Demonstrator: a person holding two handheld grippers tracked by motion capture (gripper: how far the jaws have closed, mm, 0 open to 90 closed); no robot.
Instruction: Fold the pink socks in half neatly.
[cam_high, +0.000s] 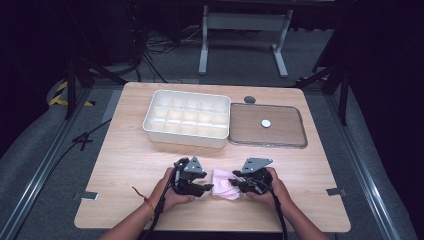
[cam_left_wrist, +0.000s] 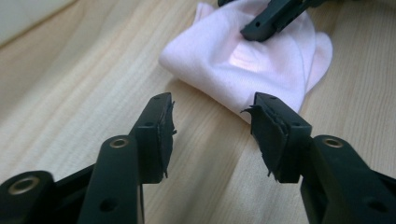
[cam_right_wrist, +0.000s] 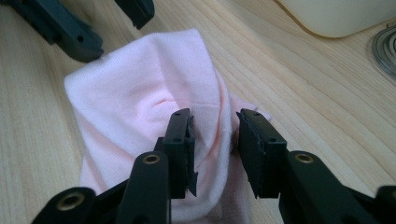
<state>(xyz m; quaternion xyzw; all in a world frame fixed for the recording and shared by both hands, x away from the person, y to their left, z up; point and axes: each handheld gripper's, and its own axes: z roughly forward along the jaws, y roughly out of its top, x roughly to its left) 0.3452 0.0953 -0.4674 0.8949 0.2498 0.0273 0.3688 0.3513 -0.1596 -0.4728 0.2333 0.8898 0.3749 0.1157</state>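
A crumpled pale pink cloth (cam_high: 223, 184) lies on the wooden table near its front edge, between my two grippers. My left gripper (cam_high: 205, 189) is just left of it, open. In the left gripper view the left gripper (cam_left_wrist: 212, 116) has only bare wood between its fingertips, and the pink cloth (cam_left_wrist: 243, 56) lies a little beyond them. My right gripper (cam_high: 239, 184) is at the cloth's right side. In the right gripper view the right gripper (cam_right_wrist: 215, 130) stands low over the cloth (cam_right_wrist: 140, 98), jaws apart, with a raised fold between them and no clear pinch.
A white box (cam_high: 186, 119) divided into several compartments stands at the back middle. Right of it lies a flat brown tray (cam_high: 280, 137) with a small white disc (cam_high: 266, 123) on it. A small dark round object (cam_high: 249, 99) sits behind the tray.
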